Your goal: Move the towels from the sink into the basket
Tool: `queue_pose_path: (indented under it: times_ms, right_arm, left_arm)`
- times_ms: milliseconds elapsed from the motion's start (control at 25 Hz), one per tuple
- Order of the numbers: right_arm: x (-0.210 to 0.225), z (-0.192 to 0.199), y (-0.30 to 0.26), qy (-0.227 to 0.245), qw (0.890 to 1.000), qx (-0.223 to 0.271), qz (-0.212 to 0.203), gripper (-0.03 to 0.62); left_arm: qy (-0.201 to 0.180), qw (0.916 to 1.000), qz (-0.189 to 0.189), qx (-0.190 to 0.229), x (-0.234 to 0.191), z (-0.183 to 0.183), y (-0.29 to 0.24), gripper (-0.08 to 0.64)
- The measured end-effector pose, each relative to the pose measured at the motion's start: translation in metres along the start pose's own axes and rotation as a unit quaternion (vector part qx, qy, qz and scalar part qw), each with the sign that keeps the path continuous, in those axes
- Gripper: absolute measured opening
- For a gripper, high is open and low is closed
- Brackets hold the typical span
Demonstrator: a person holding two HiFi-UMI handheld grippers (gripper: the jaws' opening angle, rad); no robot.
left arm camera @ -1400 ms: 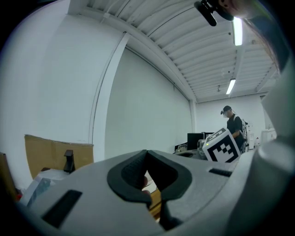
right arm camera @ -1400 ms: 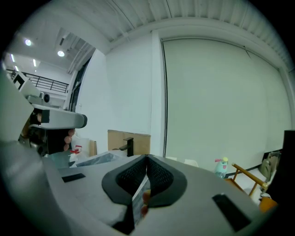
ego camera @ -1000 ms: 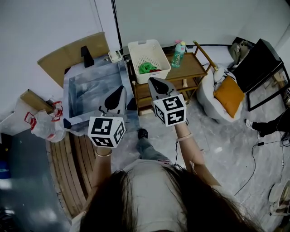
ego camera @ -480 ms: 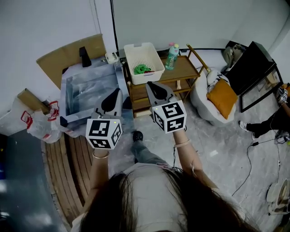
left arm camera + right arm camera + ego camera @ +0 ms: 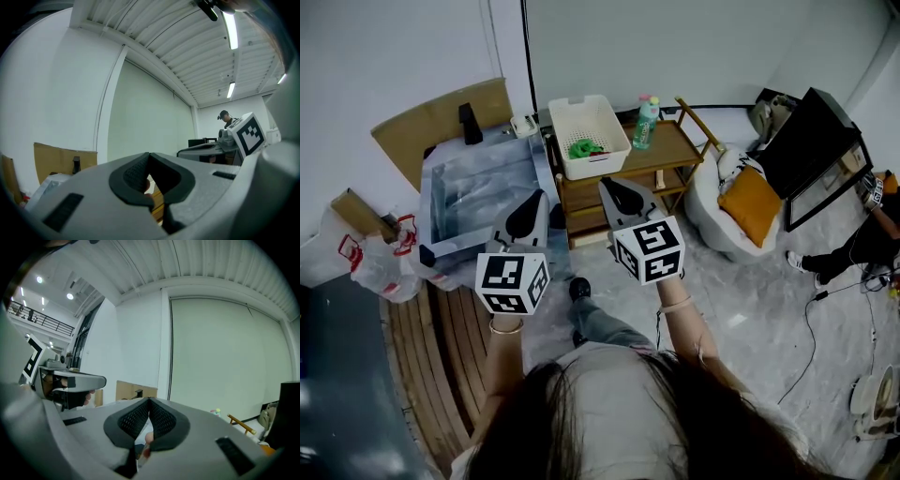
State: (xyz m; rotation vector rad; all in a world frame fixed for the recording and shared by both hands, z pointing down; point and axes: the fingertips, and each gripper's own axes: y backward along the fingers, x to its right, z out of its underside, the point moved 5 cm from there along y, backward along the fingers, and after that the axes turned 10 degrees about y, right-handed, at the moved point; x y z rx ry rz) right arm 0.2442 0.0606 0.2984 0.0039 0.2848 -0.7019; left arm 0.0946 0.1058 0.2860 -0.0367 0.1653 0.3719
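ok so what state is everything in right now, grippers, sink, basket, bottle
left gripper: shut, nothing between the jaws
right gripper: shut, nothing between the jaws
sink: no towel that shows inside
basket: upright on the wooden cart, holding a green towel
green towel: bunched up in the basket
bottle: upright on the cart, beside the basket

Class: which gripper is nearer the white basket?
Right. In the head view the right gripper sits just below the basket; the left gripper lies farther, lower left, by the sink.
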Motion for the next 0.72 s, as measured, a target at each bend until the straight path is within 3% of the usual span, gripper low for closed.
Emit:
queue_pose_path:
  times_ms: [440, 720]
  right_arm:
    - [0.006, -0.002, -0.007, -0.002, 1.000, -0.004, -0.012, 0.025]
    - [0.035, 0.004, -0.021, -0.010, 1.000, 0.002, -0.011, 0.025]
  left_arm:
    - [0.014, 0.9998, -0.009, -0.006, -0.002, 0.002, -0.009, 0.003]
    - [0.018, 0.9994, -0.026, -0.015, -0.011, 0.008, -0.037, 0.003]
